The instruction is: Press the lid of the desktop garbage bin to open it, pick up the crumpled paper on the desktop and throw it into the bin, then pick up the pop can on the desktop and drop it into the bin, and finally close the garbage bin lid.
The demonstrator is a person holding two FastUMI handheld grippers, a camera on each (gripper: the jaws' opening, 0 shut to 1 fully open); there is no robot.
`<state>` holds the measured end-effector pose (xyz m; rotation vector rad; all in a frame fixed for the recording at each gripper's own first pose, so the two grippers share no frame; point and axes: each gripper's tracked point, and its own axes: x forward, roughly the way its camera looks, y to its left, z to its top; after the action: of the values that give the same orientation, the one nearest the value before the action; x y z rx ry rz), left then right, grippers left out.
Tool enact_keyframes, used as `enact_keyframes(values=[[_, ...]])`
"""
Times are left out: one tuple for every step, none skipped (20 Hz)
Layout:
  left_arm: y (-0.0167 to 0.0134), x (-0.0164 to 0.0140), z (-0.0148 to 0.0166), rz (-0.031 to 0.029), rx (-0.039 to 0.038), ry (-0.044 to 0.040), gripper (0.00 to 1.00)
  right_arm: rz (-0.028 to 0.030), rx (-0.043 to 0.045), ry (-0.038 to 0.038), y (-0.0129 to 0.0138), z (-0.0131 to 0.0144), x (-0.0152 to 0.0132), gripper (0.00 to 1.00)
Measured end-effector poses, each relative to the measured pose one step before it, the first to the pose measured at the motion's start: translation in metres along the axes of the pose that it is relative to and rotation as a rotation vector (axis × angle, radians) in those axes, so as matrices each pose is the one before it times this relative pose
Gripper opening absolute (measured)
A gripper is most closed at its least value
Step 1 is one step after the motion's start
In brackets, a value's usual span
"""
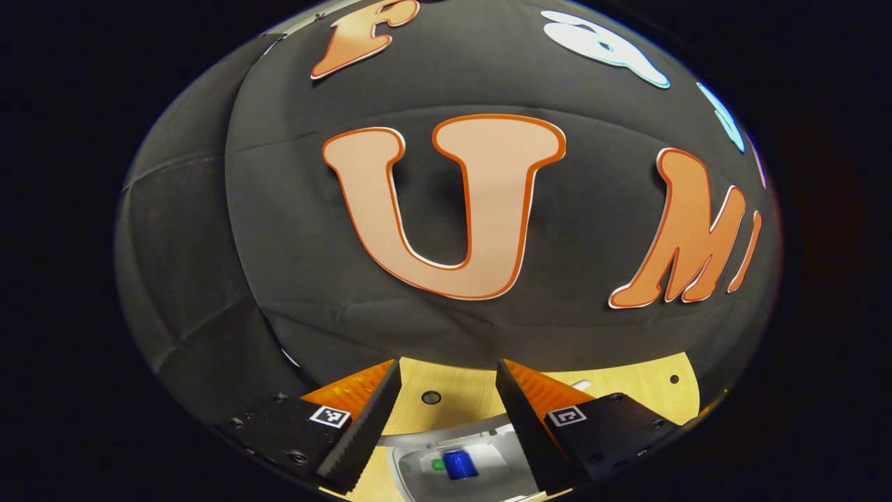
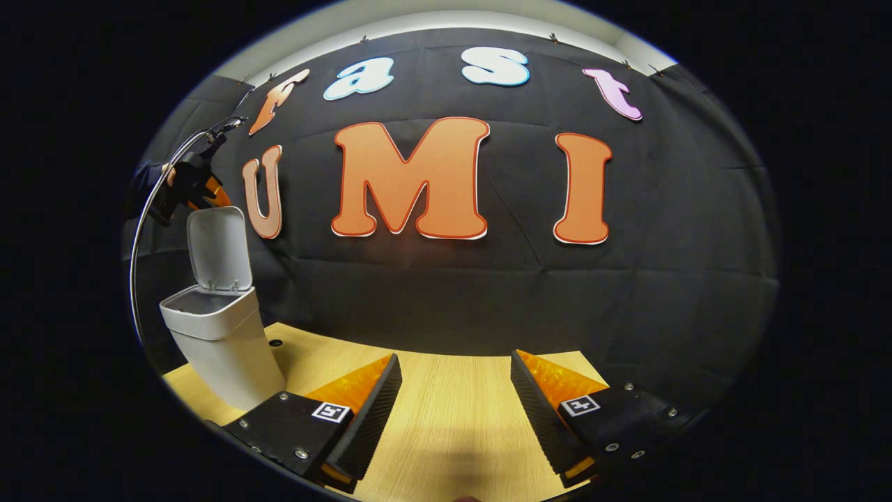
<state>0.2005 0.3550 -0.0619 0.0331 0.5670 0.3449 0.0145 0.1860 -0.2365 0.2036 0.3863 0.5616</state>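
Left gripper (image 1: pixel 446 411): we see it spread wide, holding nothing, raised over the open bin (image 1: pixel 446 453).
Pop can (image 1: pixel 460 464): inside the bin, below us.
Right gripper (image 2: pixel 453 411): wide apart, empty, over the bare wooden counter (image 2: pixel 453 432).
Bin lid (image 2: pixel 217 247): standing upright, at our far left.
Crumpled paper: we cannot tell where it lies.

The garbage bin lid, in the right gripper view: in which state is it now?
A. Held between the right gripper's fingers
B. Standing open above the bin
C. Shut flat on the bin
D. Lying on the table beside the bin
B: the lid stands upright, hinged at the back rim of the garbage bin, whose mouth is uncovered.
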Motion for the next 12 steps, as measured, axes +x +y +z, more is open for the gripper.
enact_keyframes(values=[[-0.00061, 0.00074, -0.00539, -0.00126, 0.00663, 0.03076, 0.87, -0.00018, -0.00047, -0.00046, 0.00012, 0.00008, 0.00029, 0.94], [-0.00354, 0.00056, -0.00895, -0.00569, 0.00699, 0.03697, 0.87, -0.00016, -0.00058, -0.00172, -0.00057, 0.00038, -0.00041, 0.94], [-0.00267, -0.00026, -0.00708, -0.00783, 0.00305, 0.02288, 0.87, 0.00006, 0.00032, -0.00101, 0.00006, -0.00060, -0.00091, 0.94], [-0.00243, -0.00284, -0.00651, -0.00767, 0.00045, 0.02205, 0.87, -0.00149, 0.00001, -0.00005, -0.00046, 0.00017, -0.00002, 0.94], [-0.00204, -0.00243, -0.00483, -0.00910, -0.00174, 0.01563, 0.87, 0.00096, 0.00225, 0.00026, -0.00054, -0.00086, -0.00007, 0.94], [-0.00208, -0.00354, -0.00655, -0.01001, -0.00471, 0.02476, 0.87, -0.00176, 0.00095, 0.00168, 0.00001, -0.00072, 0.00028, 0.94], [-0.00304, -0.00296, -0.00749, -0.01409, -0.00677, 0.02453, 0.88, 0.00204, 0.00208, 0.00080, 0.00005, -0.00049, 0.00021, 0.94], [-0.00245, -0.00251, -0.01145, -0.01196, -0.00382, 0.03790, 0.88, -0.00162, 0.00049, 0.00060, -0.00018, 0.00023, 0.00041, 0.94], [-0.00268, -0.00204, -0.00994, -0.01035, -0.00055, 0.03180, 0.88, 0.00209, 0.00079, -0.00033, 0.00042, -0.00092, -0.00023, 0.94], [-0.00144, -0.00059, -0.00895, -0.00436, 0.00057, 0.02523, 0.88, 0.00000, -0.00145, 0.00121, 0.00009, -0.00017, 0.00024, 0.94], [-0.00261, -0.00073, -0.00553, -0.00703, 0.00141, 0.01668, 0.88, 0.00142, -0.00313, -0.00258, 0.00007, -0.00033, 0.00073, 0.94], [-0.00318, -0.00099, -0.00943, -0.00596, -0.00240, 0.02300, 0.88, 0.00167, 0.00143, 0.00148, 0.00113, 0.00070, 0.00089, 0.94]])
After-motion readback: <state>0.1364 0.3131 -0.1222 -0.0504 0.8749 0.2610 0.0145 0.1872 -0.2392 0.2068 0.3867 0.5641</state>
